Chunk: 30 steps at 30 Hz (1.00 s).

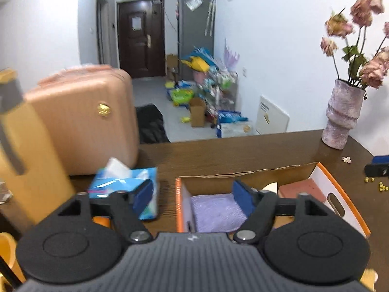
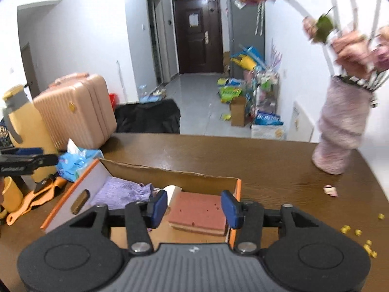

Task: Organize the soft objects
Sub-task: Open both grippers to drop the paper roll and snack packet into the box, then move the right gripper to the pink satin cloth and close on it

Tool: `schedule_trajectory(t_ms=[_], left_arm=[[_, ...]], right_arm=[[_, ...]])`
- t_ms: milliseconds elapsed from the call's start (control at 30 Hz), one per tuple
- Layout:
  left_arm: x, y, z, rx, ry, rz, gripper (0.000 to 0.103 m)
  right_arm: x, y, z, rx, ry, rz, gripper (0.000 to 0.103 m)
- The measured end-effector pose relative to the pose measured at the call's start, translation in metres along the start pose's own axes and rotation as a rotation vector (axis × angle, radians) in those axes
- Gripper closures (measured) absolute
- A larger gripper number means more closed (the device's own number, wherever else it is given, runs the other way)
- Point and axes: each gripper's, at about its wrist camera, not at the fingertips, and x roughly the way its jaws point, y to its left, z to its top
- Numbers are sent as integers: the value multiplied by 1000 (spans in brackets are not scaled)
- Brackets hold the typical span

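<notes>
Across the brown table [image 2: 267, 160] we see an orange-rimmed box [image 2: 70, 192] — purple cloth [image 2: 116, 192] at nine o'clock, pink sponge [image 2: 198, 213] at three. Left gripper [image 1: 192, 198] and right gripper [image 2: 194, 209] hover — fingers apart, empty.

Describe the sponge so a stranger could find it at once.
Start at the brown table and find the open cardboard box with orange edges. Inside lie two soft things: a purple cloth on one side, and beside it the sponge. It is the flat, reddish-pink block with small holes and a paler bottom layer.
</notes>
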Motion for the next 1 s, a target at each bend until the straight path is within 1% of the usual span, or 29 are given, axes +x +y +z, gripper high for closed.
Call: schedule_trajectory(t_ms=[33,100,133,167,200,300,333,500,600,733,800,900,1000], left_arm=[[-13,0,-3,10,-23,10,18],[-40,1,-11,27,-64,26,16],[-50,0,-13,27,-78,28,13],[-61,-1,-16,24,-95,32,12],[-75,0,-21,21,-117,39,10],[-114,-4,-45,33,-214,65,4],[-126,-6,-56,42,-242,67,4],[-180,-13,-115,59,-308,90,4],[-214,-18,-156,53,-327,97,1],[-258,-18,-211,30,-353,71,0],[-282,-18,-239,17,-359,43,0],[-310,-18,-271,6,-349,44,0],[-328,-17,-292,18,-334,24,0]], right_arm=[[-11,4,-2,-4,-19,-10,44],[-35,9,-9,-11,-68,-28,33],[-48,13,-13,-19,-95,-37,30],[-60,17,-19,-26,-121,-45,23],[-73,20,-26,-34,-149,-55,19],[-107,29,-54,-50,-227,-87,19],[-120,31,-67,-47,-252,-97,18],[-173,45,-126,-4,-322,-110,18],[-205,61,-169,-13,-358,-112,16],[-245,86,-233,-19,-385,-89,13],[-258,98,-257,-22,-381,-75,12],[-277,119,-294,-30,-360,-44,12],[-293,135,-323,-46,-349,-14,12]])
